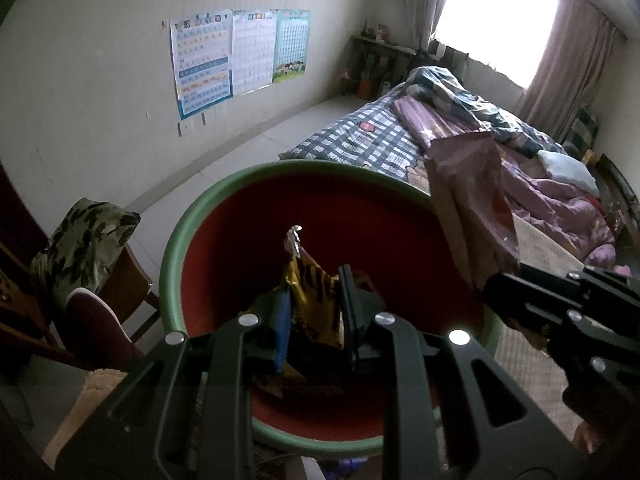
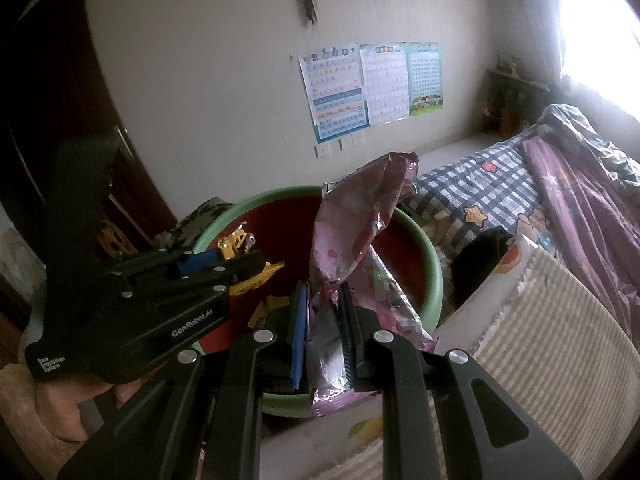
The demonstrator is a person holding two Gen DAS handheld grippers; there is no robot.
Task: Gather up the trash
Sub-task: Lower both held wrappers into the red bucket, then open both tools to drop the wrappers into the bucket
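Observation:
A round basin (image 1: 176,248) with a green rim and red inside sits in front of me; it also shows in the right wrist view (image 2: 434,264). My left gripper (image 1: 314,304) is shut on a yellow and black snack wrapper (image 1: 312,296) and holds it over the basin. My right gripper (image 2: 322,320) is shut on a crumpled pink foil bag (image 2: 352,232), held upright over the basin's near rim. The pink bag also shows in the left wrist view (image 1: 472,200), and the left gripper in the right wrist view (image 2: 248,260). Yellow scraps (image 2: 268,308) lie inside the basin.
A bed with a checked sheet (image 1: 360,140) and purple quilt (image 1: 540,192) lies to the right. A striped mat (image 2: 540,340) covers the near surface. A wooden chair with a leaf-print cushion (image 1: 84,236) stands left. Posters (image 1: 240,56) hang on the wall.

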